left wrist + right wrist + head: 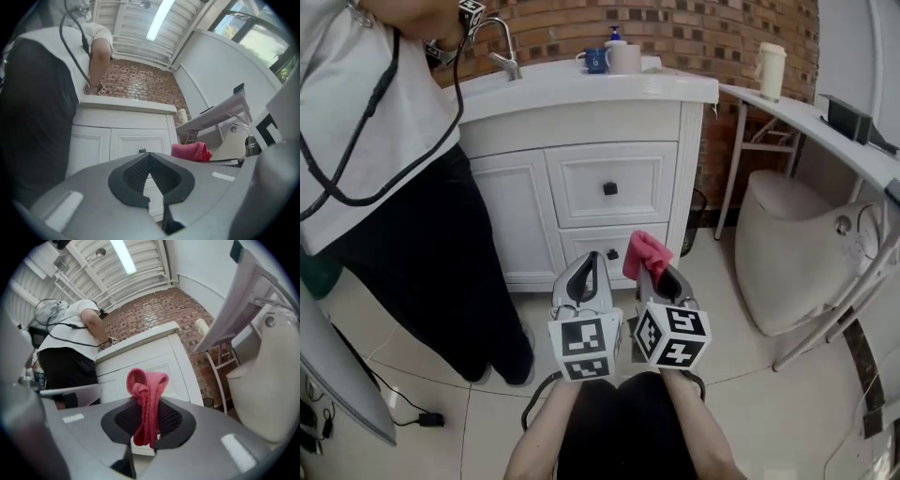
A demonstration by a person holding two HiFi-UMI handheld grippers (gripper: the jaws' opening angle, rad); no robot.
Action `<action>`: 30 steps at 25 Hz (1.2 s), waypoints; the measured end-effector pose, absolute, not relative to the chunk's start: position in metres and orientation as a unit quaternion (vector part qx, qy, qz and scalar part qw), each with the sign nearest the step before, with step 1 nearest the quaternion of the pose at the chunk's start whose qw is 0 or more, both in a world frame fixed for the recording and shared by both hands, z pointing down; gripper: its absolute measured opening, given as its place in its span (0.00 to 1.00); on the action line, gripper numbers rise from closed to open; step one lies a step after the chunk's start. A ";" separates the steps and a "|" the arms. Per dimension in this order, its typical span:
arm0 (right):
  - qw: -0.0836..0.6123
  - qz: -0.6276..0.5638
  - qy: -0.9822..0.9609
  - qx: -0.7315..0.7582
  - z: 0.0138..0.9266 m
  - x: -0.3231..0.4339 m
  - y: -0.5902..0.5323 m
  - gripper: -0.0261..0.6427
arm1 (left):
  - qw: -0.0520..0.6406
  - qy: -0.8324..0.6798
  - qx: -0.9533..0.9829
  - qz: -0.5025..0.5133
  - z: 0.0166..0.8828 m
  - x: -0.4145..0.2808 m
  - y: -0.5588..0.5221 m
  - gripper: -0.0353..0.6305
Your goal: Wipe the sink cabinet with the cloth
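Right gripper [654,277] clamps the pink cloth [645,251], which bunches out past its fingertips. Left gripper [589,272] closed, empty. Both near the white sink cabinet [581,122], over tiled floor [787,412].

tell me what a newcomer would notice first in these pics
The bright pink cloth stands out first, pinched between the jaws of the right gripper in front of the white sink cabinet. Beside it the left gripper is shut and empty. A person in a white top and dark trousers stands close at the cabinet's left, an arm on its counter.
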State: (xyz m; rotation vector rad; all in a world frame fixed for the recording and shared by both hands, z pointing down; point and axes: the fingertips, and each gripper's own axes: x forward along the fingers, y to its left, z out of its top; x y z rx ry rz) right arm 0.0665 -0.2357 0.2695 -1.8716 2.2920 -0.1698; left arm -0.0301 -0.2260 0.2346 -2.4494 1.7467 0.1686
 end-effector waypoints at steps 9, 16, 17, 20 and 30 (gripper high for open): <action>0.038 0.027 0.771 -0.635 0.260 0.044 -0.199 0.13 | 0.052 0.564 -0.821 0.072 0.238 -0.039 -0.195 0.07; 0.025 0.045 0.777 -0.627 0.257 0.039 -0.197 0.13 | 0.056 0.585 -0.807 0.060 0.244 -0.043 -0.199 0.07; 0.025 0.047 0.777 -0.627 0.256 0.040 -0.197 0.13 | 0.055 0.587 -0.806 0.059 0.245 -0.043 -0.200 0.07; 0.028 0.050 0.778 -0.626 0.253 0.041 -0.195 0.13 | 0.056 0.588 -0.805 0.057 0.245 -0.042 -0.200 0.07; 0.029 0.048 0.779 -0.625 0.254 0.041 -0.196 0.13 | 0.057 0.592 -0.802 0.060 0.246 -0.046 -0.202 0.07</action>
